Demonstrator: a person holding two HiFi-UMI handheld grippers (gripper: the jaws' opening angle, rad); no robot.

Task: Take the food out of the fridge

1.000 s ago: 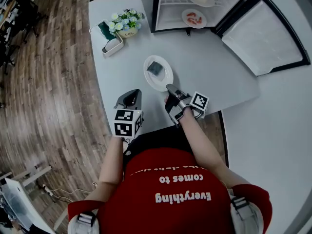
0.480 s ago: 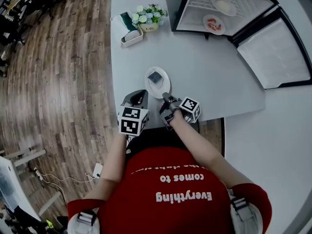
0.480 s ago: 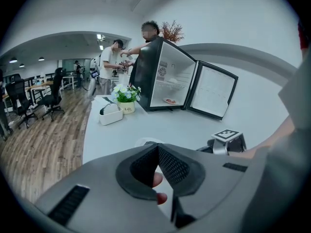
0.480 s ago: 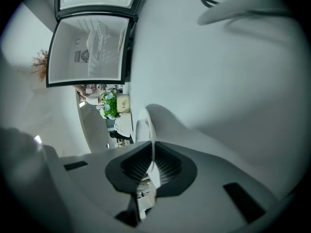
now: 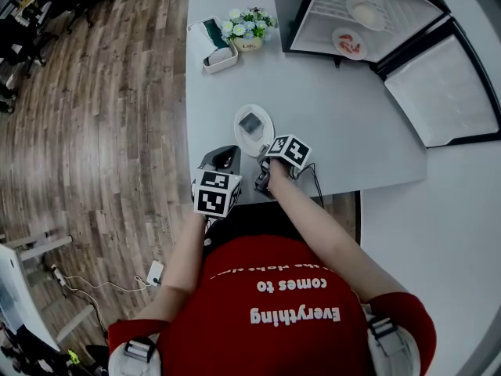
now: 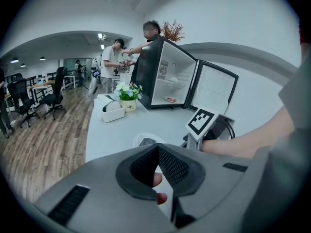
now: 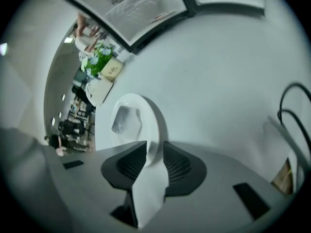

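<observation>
A white plate (image 5: 254,125) with a grey piece of food (image 5: 250,122) rests on the white table, near its front edge. My right gripper (image 5: 264,168) points steeply down at the plate's near rim. In the right gripper view the plate's (image 7: 133,125) rim lies between the jaws of my right gripper (image 7: 154,154), which are opening, with a gap beside the rim. My left gripper (image 5: 224,155) hovers left of the plate. Its jaws (image 6: 157,152) meet at the tips with nothing between them. Two more plates of food (image 5: 348,43) sit in the open fridge (image 5: 313,22) at the back.
The fridge door (image 5: 438,84) stands swung open to the right. A flower pot (image 5: 247,26) and a white box (image 5: 215,45) stand at the table's back left. Wooden floor lies left of the table. People stand behind the fridge (image 6: 167,76).
My right gripper has tipped down and rolled at the plate's near rim, and its jaws have parted. The left gripper has shifted a little beside the plate.
</observation>
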